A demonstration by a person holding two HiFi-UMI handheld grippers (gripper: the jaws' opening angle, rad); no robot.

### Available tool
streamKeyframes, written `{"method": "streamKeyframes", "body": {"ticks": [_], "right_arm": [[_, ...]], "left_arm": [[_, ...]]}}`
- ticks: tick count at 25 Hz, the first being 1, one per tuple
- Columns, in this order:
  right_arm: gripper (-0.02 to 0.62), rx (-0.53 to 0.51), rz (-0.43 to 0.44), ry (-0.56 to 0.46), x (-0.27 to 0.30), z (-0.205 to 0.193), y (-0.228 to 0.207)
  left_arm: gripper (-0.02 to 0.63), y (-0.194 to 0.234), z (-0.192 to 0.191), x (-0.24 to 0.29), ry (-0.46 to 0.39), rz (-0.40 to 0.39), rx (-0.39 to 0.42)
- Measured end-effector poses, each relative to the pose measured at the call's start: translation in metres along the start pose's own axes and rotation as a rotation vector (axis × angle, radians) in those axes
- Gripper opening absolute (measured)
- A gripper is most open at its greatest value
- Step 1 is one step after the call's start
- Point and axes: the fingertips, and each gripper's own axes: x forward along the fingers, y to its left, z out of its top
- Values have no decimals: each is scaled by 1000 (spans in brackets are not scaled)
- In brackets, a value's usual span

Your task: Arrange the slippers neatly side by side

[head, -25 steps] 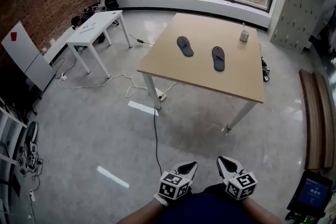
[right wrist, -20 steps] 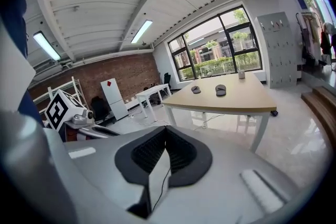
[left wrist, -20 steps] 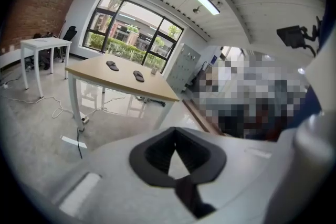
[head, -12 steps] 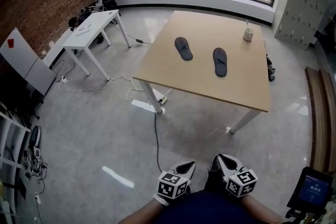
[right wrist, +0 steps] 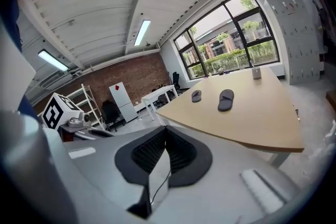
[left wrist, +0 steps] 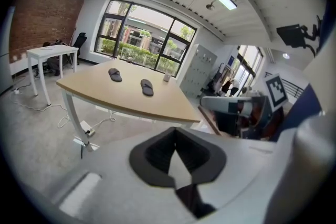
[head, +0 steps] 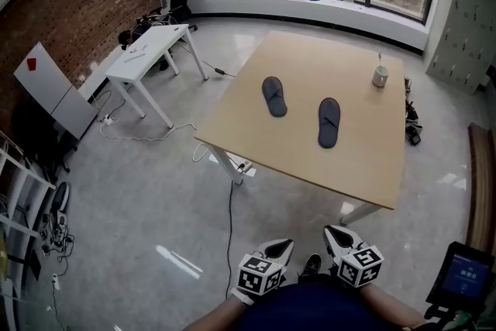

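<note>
Two dark grey slippers lie apart on a light wooden table: the left slipper and the right slipper, toes pointing slightly different ways. Both show small in the left gripper view, left slipper and right slipper, and in the right gripper view, left slipper and right slipper. My left gripper and right gripper are held close to my body, well short of the table, both shut and empty.
A cup stands at the table's far right corner. A white desk stands to the left by a brick wall. Cables run over the grey floor. A wooden bench lies at the right.
The table and slippers have come closer and lower in the head view as I step toward them. Both grippers stay shut by my body.
</note>
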Motion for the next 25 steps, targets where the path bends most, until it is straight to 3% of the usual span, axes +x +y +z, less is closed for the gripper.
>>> {"method": "streamKeyframes", "body": {"ticks": [6,16,20,25], "right_arm": [[11,-4,27,5,12,32,-54],[11,-2,91,7,43,62,-90],[11,-1,65,-13,60,73,-102],[11,31,-20,-43,83,84,-128]], "left_arm": [[4,-5,35,47,-22,27,-19],[3,12,74,77,-51,95,-24],[5,28,86,92,-40,76,-17],[5,52,105,119,-35,-1,5]]}}
